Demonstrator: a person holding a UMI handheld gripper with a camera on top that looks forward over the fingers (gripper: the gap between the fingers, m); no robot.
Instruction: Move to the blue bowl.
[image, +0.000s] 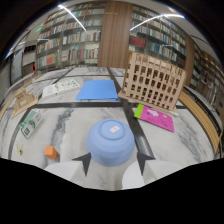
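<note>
A blue bowl stands upside down on the marble table, a small white sticker on its base. It sits between my two dark fingertips and just ahead of them, with a gap showing at each side. My gripper is open around the near part of the bowl and does not press on it.
A small orange block lies left of the bowl. Beyond it are a blue sheet, a wooden lattice rack, a pink and green booklet and a green card. Bookshelves line the far wall.
</note>
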